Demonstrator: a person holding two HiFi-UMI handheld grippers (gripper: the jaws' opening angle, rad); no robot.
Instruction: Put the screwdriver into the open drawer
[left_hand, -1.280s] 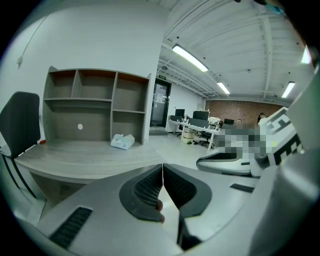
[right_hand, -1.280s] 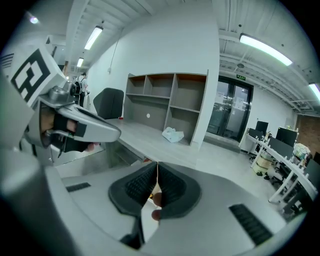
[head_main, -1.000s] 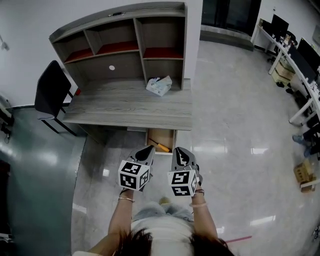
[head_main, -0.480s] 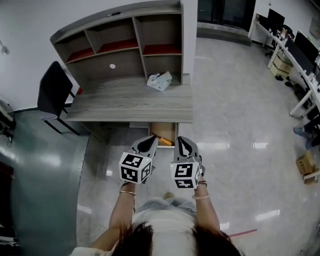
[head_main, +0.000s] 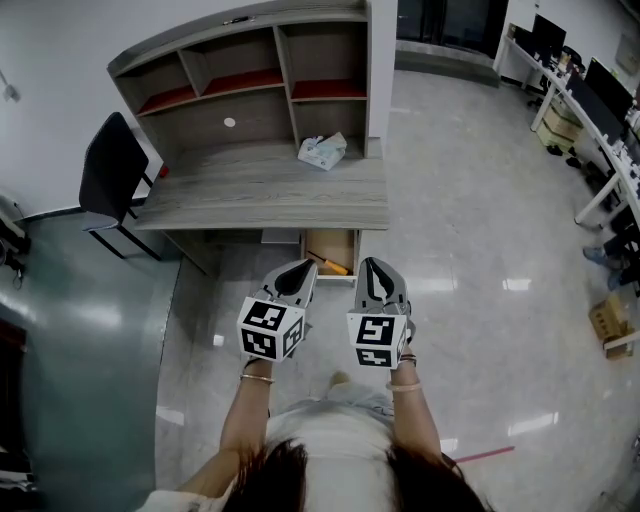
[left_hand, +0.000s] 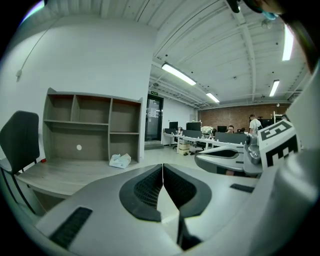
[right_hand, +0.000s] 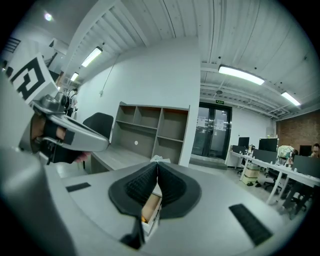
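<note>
Hovering side by side over the pale floor, the 2 grippers point toward the desk (head_main: 250, 195). The left gripper (head_main: 305, 268) has its jaws pressed together with nothing between them, the black ribbed pads meeting along 1 thin line in the left gripper view. The right gripper (head_main: 373, 263) is the same: jaws together, holding nothing.

Just ahead of both tips, the drawer (head_main: 342, 245) under the desk's right end stands pulled out. The screwdriver (head_main: 333, 265) lies inside it at a slant, its orange handle toward the front edge (a sliver of the drawer and that orange also shows below the closed pads in the right gripper view).

On the desktop a crumpled white packet (head_main: 322, 150) rests near the right end, below the shelf unit (head_main: 250, 80). A black chair (head_main: 105, 170) stands at the desk's left end.
</note>
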